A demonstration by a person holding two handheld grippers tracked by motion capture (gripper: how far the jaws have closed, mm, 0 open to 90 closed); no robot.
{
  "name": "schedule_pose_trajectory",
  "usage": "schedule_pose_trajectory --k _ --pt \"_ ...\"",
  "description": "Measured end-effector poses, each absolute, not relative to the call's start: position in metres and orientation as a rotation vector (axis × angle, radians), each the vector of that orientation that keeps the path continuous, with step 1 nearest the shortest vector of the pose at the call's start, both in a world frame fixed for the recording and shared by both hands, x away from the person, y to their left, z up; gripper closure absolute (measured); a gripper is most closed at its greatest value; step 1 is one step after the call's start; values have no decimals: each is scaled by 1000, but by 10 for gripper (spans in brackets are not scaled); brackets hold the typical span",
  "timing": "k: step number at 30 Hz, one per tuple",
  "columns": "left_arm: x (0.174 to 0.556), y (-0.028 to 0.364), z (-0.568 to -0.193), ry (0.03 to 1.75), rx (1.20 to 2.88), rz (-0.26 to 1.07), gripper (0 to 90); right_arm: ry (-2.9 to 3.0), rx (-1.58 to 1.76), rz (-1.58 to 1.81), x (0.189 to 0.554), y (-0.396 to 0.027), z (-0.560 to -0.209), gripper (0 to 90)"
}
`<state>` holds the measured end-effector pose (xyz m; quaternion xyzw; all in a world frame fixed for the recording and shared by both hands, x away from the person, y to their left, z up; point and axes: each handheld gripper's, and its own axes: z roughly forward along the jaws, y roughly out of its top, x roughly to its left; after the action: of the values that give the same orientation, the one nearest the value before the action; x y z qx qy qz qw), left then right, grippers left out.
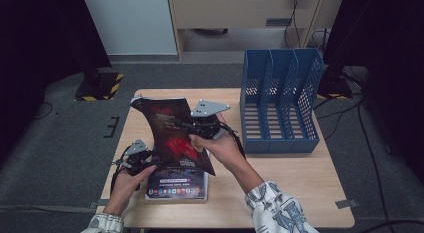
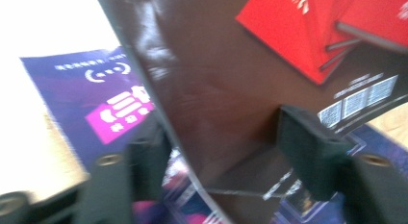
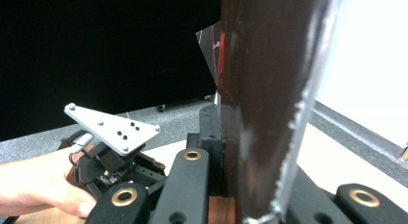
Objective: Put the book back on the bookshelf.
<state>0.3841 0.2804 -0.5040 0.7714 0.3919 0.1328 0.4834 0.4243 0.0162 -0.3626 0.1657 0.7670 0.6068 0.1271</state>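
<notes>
A dark glossy magazine [image 1: 167,124] with red artwork stands tilted above the table, and my right gripper [image 1: 186,124] is shut on its right edge. The right gripper view has that magazine [image 3: 260,89] edge-on, clamped between the black jaws of the right gripper [image 3: 240,185]. My left gripper [image 1: 142,155] sits at the magazine's lower left corner. In the left gripper view the corner of the magazine [image 2: 231,65] hangs between the jaws of the left gripper [image 2: 226,147], which stand apart and do not pinch it. A second, purple magazine [image 1: 177,185] lies flat underneath.
A blue slotted file holder [image 1: 280,108] stands upright at the right back of the wooden table [image 1: 290,178]. The purple magazine [image 2: 96,99] lies near the table's front edge. Dark floor and black curtains surround the table.
</notes>
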Motion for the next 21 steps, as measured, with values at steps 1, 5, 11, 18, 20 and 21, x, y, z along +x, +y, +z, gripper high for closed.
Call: schedule_pose_trajectory --k 1,5,11,18,20,21 --pt "384 282 -503 962 1870 320 567 2231 483 1766 424 16 -363 868" --pt "382 287 -499 959 1848 313 680 2225 486 1771 426 14 -364 868" --pt "380 290 -493 963 1832 331 792 2219 495 1784 427 12 -365 868" --pt "377 305 -487 1035 1775 412 847 2222 504 1758 427 7 -369 866" --pt "376 307 -485 1047 1768 448 856 2224 511 1744 427 5 -372 866" --pt "376 307 -484 1046 1768 455 857 2221 515 1745 427 4 -374 866"
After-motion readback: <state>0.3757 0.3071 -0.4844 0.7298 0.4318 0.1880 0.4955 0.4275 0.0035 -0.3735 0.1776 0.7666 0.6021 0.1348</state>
